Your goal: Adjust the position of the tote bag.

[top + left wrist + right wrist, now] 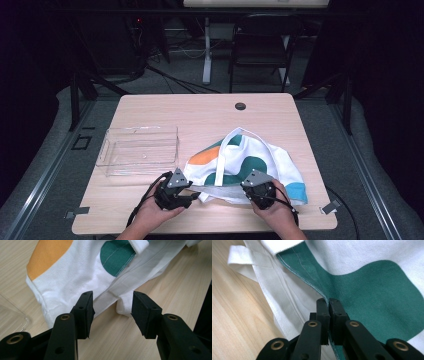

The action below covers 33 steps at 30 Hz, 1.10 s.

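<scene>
Tote bag point(250, 162) pinched, probably hem

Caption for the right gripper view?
Right gripper clamped shut on the green-and-white cloth bag's edge, above the wooden table.

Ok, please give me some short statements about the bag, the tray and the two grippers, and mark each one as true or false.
1. The right gripper is shut on the edge of the cloth bag. True.
2. The left gripper is clamped on the bag. False: its jaws stand open, with the bag's white hem between them.
3. The clear plastic tray has the bag inside it. False: the tray is empty and the bag lies beside it on the table.
4. The bag is white with green, orange and blue patches. True.
5. The bag hangs in the air. False: it lies on the table.
</scene>
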Each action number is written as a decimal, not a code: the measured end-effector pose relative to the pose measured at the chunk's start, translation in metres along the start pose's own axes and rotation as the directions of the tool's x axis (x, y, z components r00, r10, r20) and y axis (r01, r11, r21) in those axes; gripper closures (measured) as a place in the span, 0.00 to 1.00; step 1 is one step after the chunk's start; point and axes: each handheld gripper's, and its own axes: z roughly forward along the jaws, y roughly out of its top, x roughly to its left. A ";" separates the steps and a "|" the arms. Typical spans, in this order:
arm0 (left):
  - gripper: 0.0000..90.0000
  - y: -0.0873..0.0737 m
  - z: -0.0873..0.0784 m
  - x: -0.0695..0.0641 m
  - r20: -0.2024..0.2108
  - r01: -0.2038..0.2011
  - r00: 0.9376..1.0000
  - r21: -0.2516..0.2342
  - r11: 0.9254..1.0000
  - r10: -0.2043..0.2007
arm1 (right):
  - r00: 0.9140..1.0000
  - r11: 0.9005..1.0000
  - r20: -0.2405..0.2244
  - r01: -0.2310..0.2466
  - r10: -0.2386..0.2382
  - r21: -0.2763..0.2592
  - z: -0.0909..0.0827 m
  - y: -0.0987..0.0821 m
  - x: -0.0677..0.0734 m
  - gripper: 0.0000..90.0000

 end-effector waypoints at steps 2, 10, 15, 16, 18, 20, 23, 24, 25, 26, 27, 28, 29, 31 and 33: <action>0.58 0.001 0.000 -0.002 -0.004 -0.013 1.000 -0.005 1.000 0.013 | 1.000 1.000 0.006 -0.001 0.001 -0.008 -0.002 0.001 0.001 0.98; 0.57 0.003 -0.001 -0.001 -0.022 -0.025 0.999 -0.008 1.000 0.025 | 1.000 0.999 0.013 -0.011 0.011 -0.037 -0.006 0.002 0.001 0.98; 0.57 0.007 -0.001 0.000 -0.032 -0.025 0.999 -0.013 1.000 0.025 | 1.000 0.999 0.013 -0.019 0.019 -0.051 -0.009 0.002 0.001 0.98; 0.57 0.009 -0.002 -0.001 -0.040 -0.033 0.999 -0.016 0.999 0.032 | 1.000 0.998 0.010 -0.024 0.024 -0.056 -0.009 0.002 0.001 0.98; 0.57 0.011 -0.003 -0.001 -0.044 -0.035 0.998 -0.018 0.999 0.034 | 1.000 0.998 0.012 -0.027 0.028 -0.061 -0.010 0.002 0.001 0.98; 0.55 0.016 -0.002 -0.001 -0.052 -0.037 0.998 -0.030 0.999 0.035 | 1.000 0.998 0.013 -0.025 0.026 -0.062 -0.010 0.002 0.001 0.98; 0.54 0.018 0.000 -0.002 -0.059 -0.047 0.997 -0.014 0.999 0.046 | 0.999 0.997 0.015 -0.029 0.030 -0.067 -0.010 0.003 0.001 0.98; 0.54 0.019 0.000 -0.003 -0.058 -0.052 0.997 -0.003 0.999 0.052 | 0.999 0.997 0.015 -0.029 0.030 -0.067 -0.010 0.003 0.001 0.98; 0.54 0.021 0.002 -0.004 -0.063 -0.056 0.996 -0.007 0.998 0.055 | 0.999 0.997 0.015 -0.029 0.030 -0.068 -0.011 0.003 0.001 0.98; 0.54 0.023 0.002 -0.004 -0.064 -0.065 0.996 -0.003 0.998 0.065 | 0.999 0.997 0.017 -0.030 0.031 -0.071 -0.011 0.003 0.001 0.98; 0.54 0.025 0.002 -0.005 -0.071 -0.068 0.995 -0.002 0.998 0.068 | 0.999 0.997 0.016 -0.034 0.035 -0.075 -0.011 0.004 0.001 0.98; 0.54 0.027 0.002 -0.006 -0.071 -0.068 0.995 -0.005 0.998 0.067 | 0.999 0.997 0.016 -0.034 0.035 -0.075 -0.011 0.004 0.001 0.98; 0.54 0.029 0.003 -0.007 -0.067 -0.068 0.995 -0.007 0.998 0.068 | 0.999 0.997 0.018 -0.034 0.036 -0.073 -0.012 0.004 0.001 0.98; 0.54 0.032 0.004 -0.007 -0.049 -0.070 0.996 -0.002 0.998 0.070 | 0.999 0.997 0.017 -0.032 0.034 -0.074 -0.012 0.004 0.000 0.98; 0.54 0.033 0.005 -0.007 -0.041 -0.063 0.997 -0.003 0.998 0.063 | 0.999 0.997 0.016 -0.033 0.034 -0.072 -0.013 0.004 0.000 0.98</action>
